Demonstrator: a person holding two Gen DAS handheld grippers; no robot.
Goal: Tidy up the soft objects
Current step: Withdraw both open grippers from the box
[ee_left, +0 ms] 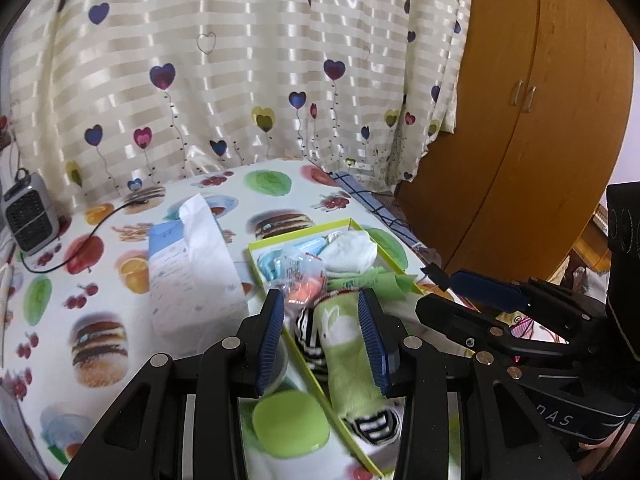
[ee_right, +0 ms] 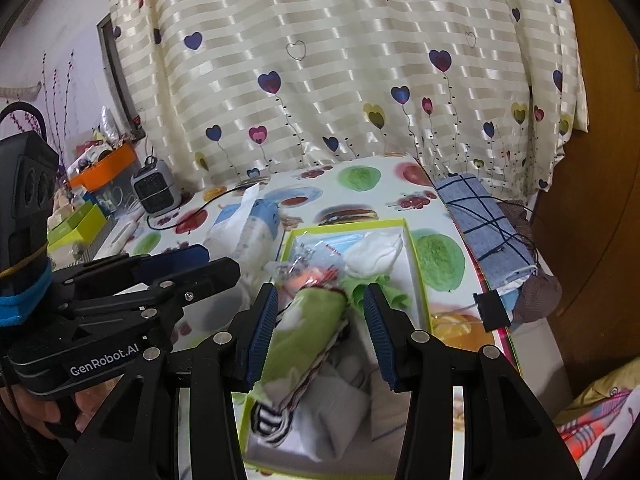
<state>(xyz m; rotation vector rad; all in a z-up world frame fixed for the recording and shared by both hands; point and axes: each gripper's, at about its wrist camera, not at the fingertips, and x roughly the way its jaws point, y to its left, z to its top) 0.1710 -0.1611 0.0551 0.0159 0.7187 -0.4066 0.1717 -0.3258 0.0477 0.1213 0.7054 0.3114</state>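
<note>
A: Look behind your table: a cream curtain (ee_left: 248,68) dotted with hearts, and a wooden wardrobe (ee_left: 532,128) to its right

B: And you've a small grey heater (ee_right: 157,185) at the far left, near a tissue pack (ee_left: 192,272) on that food-print tablecloth (ee_left: 80,320)

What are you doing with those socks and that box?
A person holds two black grippers over a shallow box with a lime-green rim on the table. Inside lie a rolled green sock with black-and-white stripes, a white sock and a grey sock. The left gripper and right gripper both hang open above the green sock, gripping nothing.
</note>
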